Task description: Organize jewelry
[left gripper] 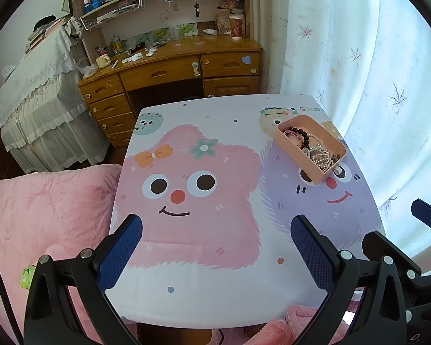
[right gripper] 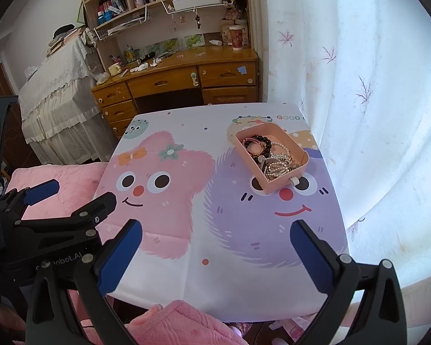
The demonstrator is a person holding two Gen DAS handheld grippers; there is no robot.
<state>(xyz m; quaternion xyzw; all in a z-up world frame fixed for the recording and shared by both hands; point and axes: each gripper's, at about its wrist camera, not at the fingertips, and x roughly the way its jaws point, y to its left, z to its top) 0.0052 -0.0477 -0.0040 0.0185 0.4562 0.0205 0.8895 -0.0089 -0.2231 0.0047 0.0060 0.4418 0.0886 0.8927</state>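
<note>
A pink tray [left gripper: 293, 147] [right gripper: 245, 153] stands on the far right part of the small table [left gripper: 215, 296] [right gripper: 215, 281], which has a cartoon cloth. Inside the tray lie a dark bead bracelet [left gripper: 300, 133] [right gripper: 263, 141], pearl strands [left gripper: 320, 155] [right gripper: 281, 149] and silver chains [right gripper: 275, 168], all tangled. My left gripper [left gripper: 217, 227] hovers open above the near edge, nothing between its fingers. My right gripper [right gripper: 217, 231] is open too, well short of the tray. The left gripper [right gripper: 74, 194] also shows in the right wrist view, at the left.
A pink quilt [left gripper: 43, 207] lies left of the table. Beyond it stands a wooden desk [left gripper: 172, 66] with shelves and clutter. A lace-covered piece of furniture [left gripper: 34, 95] is at the far left. A white curtain [left gripper: 373, 86] hangs close along the table's right side.
</note>
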